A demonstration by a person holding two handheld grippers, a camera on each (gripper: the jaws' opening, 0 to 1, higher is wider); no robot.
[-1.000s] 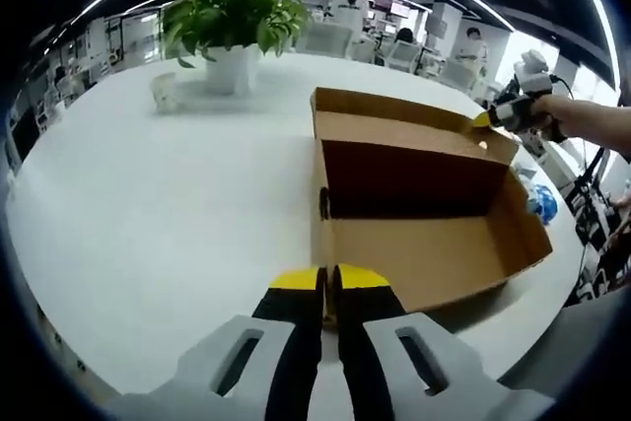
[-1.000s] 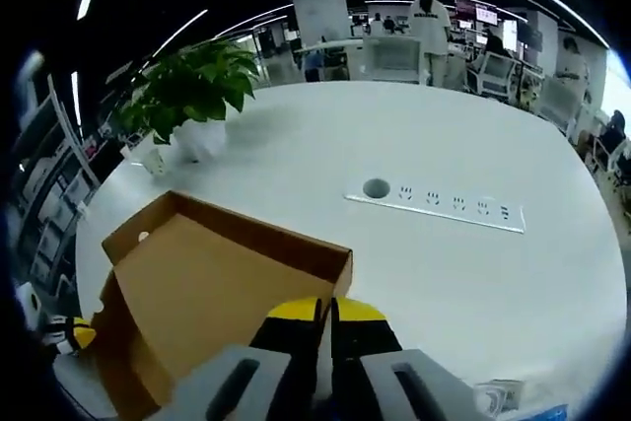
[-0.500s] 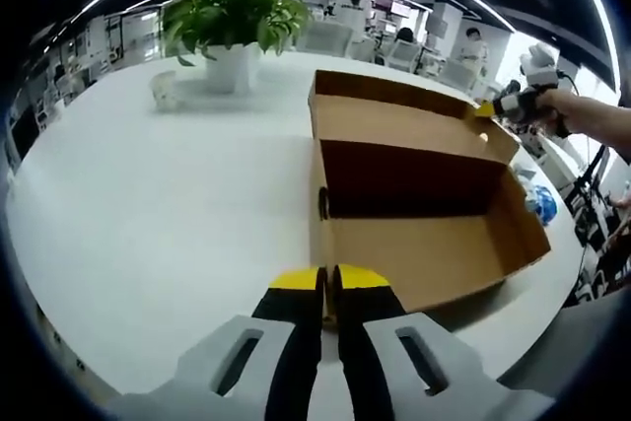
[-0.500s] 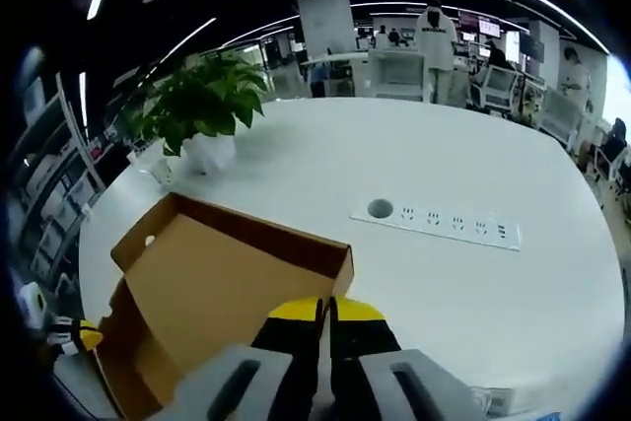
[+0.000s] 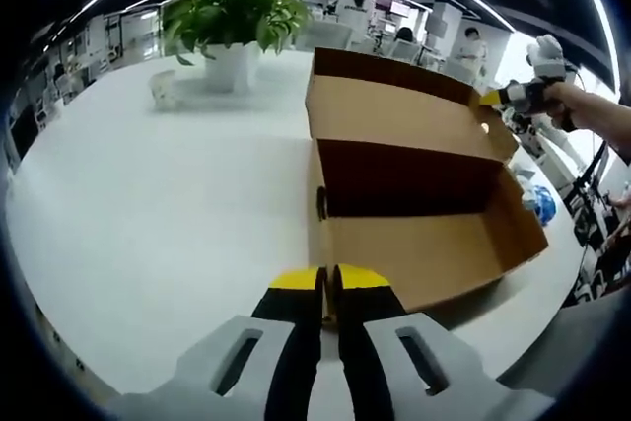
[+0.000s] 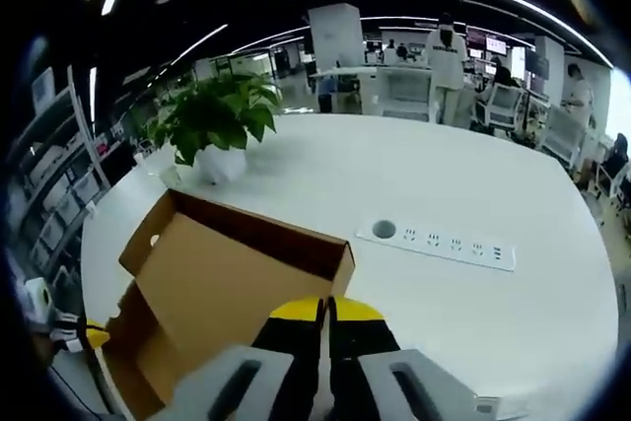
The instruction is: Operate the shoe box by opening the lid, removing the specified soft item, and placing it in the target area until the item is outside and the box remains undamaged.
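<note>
Right gripper point(image 6: 326, 305) on brown box lid point(image 5: 394, 110)

Open brown cardboard shoe box point(image 5: 414, 204) on round white table point(image 5: 148, 204); potted green plant point(image 5: 234, 22) behind, recessed socket strip point(image 6: 439, 241) beside.

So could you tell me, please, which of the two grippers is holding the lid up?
The right gripper, clamped on the raised lid at its edge. The left gripper is shut on the box's near wall, low by the table.
</note>
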